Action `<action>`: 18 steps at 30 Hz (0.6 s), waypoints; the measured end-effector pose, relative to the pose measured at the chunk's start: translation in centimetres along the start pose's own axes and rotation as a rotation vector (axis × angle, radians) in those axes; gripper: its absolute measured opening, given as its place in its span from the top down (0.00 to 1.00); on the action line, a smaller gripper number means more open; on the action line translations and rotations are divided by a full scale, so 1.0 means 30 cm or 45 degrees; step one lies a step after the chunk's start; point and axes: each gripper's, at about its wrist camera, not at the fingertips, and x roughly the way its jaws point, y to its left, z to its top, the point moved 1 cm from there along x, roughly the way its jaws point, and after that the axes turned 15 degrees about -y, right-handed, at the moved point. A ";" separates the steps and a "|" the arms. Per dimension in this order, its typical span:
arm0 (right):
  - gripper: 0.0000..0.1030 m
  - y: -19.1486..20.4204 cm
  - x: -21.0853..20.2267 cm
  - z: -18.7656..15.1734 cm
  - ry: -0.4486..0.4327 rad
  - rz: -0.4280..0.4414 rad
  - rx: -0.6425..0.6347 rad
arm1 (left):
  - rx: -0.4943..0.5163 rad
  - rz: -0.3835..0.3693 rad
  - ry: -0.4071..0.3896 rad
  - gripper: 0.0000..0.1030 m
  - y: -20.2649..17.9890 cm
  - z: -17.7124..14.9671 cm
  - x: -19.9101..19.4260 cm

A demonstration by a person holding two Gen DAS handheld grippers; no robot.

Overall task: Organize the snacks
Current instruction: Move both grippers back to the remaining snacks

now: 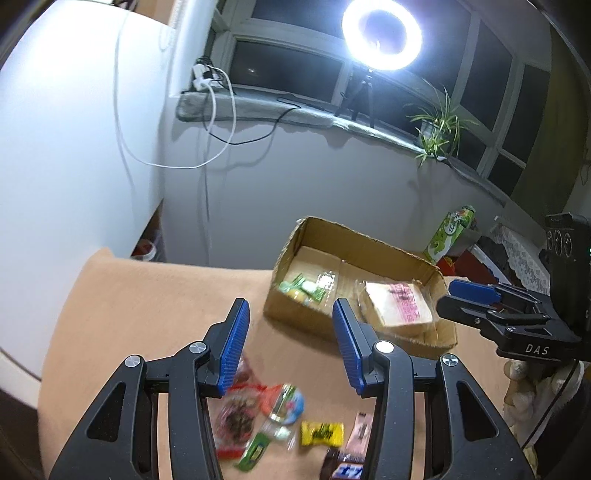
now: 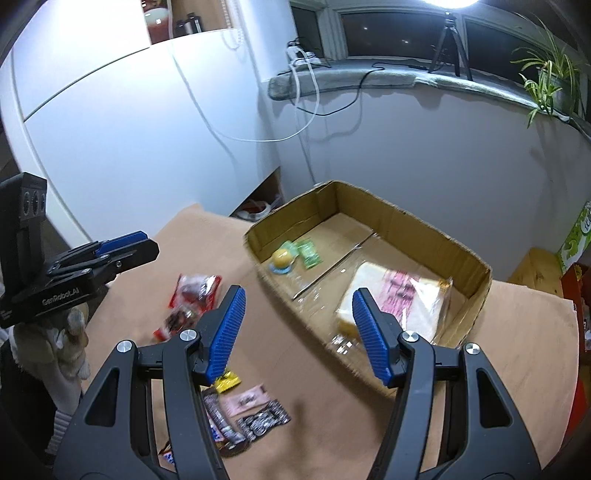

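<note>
An open cardboard box (image 1: 373, 243) (image 2: 417, 221) stands on the tan table. In it lie a bag of sliced bread (image 1: 400, 304) (image 2: 399, 302), green packets (image 1: 308, 288) (image 2: 308, 251) and a yellow round sweet (image 2: 282, 256). Loose snacks lie in front of the box: a red packet (image 1: 236, 413) (image 2: 195, 288), a yellow candy (image 1: 321, 432) (image 2: 227, 380), a pink sachet (image 1: 360, 430) (image 2: 247, 398), a black-and-white packet (image 2: 264, 419). My left gripper (image 1: 290, 339) (image 2: 147, 242) is open and empty above them. My right gripper (image 2: 297, 328) (image 1: 448, 299) is open and empty at the box's near edge.
A green carton (image 1: 448, 232) (image 2: 576, 236) stands behind the box to the right. A ring light (image 1: 382, 35) on a tripod, cables and a potted plant (image 1: 439, 129) (image 2: 550, 81) sit on the window sill. A white wall panel rises to the left.
</note>
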 end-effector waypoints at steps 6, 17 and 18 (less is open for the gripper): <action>0.39 0.063 -0.008 -0.050 0.040 0.067 -0.026 | -0.013 0.020 0.027 0.56 0.038 -0.079 -0.069; 0.39 0.221 0.138 -0.138 0.213 0.188 -0.112 | 0.166 0.062 0.144 0.60 0.022 -0.301 -0.095; 0.39 0.226 0.152 -0.143 0.229 0.194 -0.101 | 0.186 0.067 0.149 0.61 0.019 -0.315 -0.092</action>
